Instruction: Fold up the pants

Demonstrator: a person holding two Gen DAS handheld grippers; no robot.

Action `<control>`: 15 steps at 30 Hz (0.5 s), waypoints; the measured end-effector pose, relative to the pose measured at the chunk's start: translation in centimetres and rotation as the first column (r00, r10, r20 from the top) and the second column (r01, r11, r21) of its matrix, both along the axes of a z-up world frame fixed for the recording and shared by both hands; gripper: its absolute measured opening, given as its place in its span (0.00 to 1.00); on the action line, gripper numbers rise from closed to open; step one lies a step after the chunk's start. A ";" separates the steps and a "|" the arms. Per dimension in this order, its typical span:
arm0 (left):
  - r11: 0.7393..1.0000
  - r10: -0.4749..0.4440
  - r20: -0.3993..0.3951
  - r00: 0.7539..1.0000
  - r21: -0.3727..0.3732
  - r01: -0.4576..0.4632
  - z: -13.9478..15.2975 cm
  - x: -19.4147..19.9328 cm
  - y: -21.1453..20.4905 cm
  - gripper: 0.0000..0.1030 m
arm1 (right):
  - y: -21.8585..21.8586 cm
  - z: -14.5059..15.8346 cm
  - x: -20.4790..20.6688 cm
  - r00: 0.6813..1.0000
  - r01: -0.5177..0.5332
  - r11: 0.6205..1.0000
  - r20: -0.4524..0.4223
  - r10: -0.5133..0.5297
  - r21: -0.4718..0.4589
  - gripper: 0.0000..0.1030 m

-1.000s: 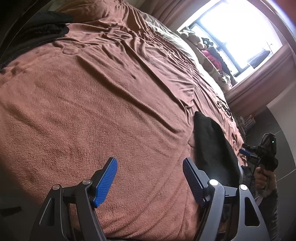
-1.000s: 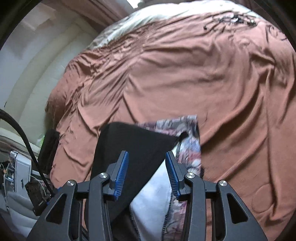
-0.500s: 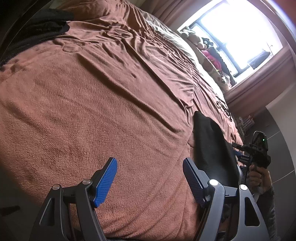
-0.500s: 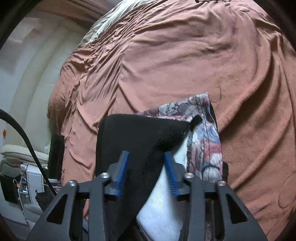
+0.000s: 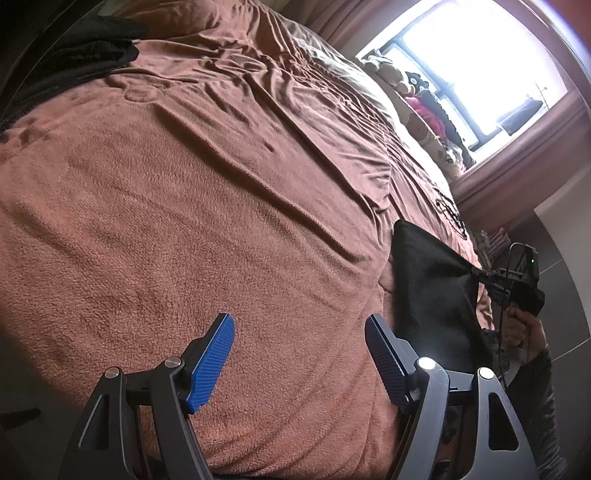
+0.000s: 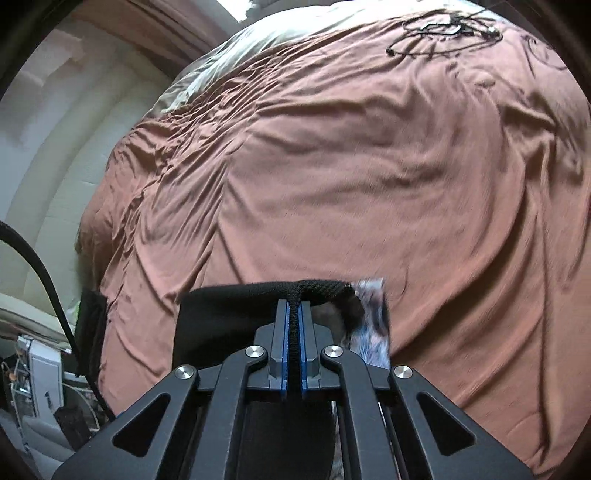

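Observation:
The pants (image 6: pixel 229 314) are black with a patterned lining (image 6: pixel 371 321) that shows at one edge. My right gripper (image 6: pixel 293 308) is shut on their black knitted waistband, pinched between the blue pads. In the left wrist view the pants (image 5: pixel 428 280) hang as a dark sheet over the bed's right edge, pulled taut toward the right gripper (image 5: pixel 480 275), held by a person's hand (image 5: pixel 524 328). My left gripper (image 5: pixel 299 332) hovers open over the brown blanket with nothing between its fingers, left of the pants.
A wrinkled brown blanket (image 5: pixel 184 184) covers the whole bed. Dark clothing (image 5: pixel 85 55) lies at the far left corner. Stuffed toys (image 5: pixel 417 96) line the window sill. A black cable (image 6: pixel 443 26) lies on the blanket far off. Cluttered shelves (image 6: pixel 40 373) stand beside the bed.
The right gripper's jaws closed from apart onto the pants' waistband and moved closer over the fabric. The left gripper stayed still and open.

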State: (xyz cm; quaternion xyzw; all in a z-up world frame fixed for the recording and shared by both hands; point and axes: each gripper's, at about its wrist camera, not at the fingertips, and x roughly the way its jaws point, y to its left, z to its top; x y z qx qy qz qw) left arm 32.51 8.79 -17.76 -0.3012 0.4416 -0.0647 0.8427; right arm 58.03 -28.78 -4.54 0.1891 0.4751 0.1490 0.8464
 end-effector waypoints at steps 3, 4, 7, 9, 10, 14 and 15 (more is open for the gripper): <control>1.000 0.001 -0.002 1.000 0.000 -0.001 -0.1 0.1 0.0 0.73 | 0.5 0.3 0.2 1.000 -0.001 0.999 0.006 0.001 -0.042 0.00; 1.000 0.001 -0.003 1.000 0.001 -0.001 -0.1 0.1 0.1 0.73 | 0.6 0.4 0.3 1.000 0.001 0.999 0.007 0.000 -0.053 0.00; 1.000 0.000 -0.003 1.000 0.001 0.000 -0.1 0.1 0.1 0.73 | 0.9 0.5 0.3 1.000 0.020 0.996 0.008 -0.019 -0.090 0.00; 1.000 -0.001 -0.002 1.000 0.002 0.001 -0.1 0.1 0.2 0.73 | 1.0 0.5 0.3 1.000 0.030 0.995 0.010 -0.029 -0.094 0.00; 1.000 0.000 -0.003 1.000 0.002 0.000 -0.1 0.1 0.2 0.73 | 1.0 0.6 0.1 0.999 0.038 0.994 0.013 -0.037 -0.099 0.00; 1.000 -0.002 -0.001 1.000 0.007 0.002 -0.1 0.1 0.2 0.73 | 0.3 1.4 -0.9 0.998 0.060 0.993 0.035 -0.057 -0.102 0.00; 1.000 -0.002 -0.001 1.000 0.008 0.002 -0.1 0.1 0.2 0.73 | 0.1 1.6 -1.0 0.997 0.066 0.992 0.046 -0.061 -0.111 0.00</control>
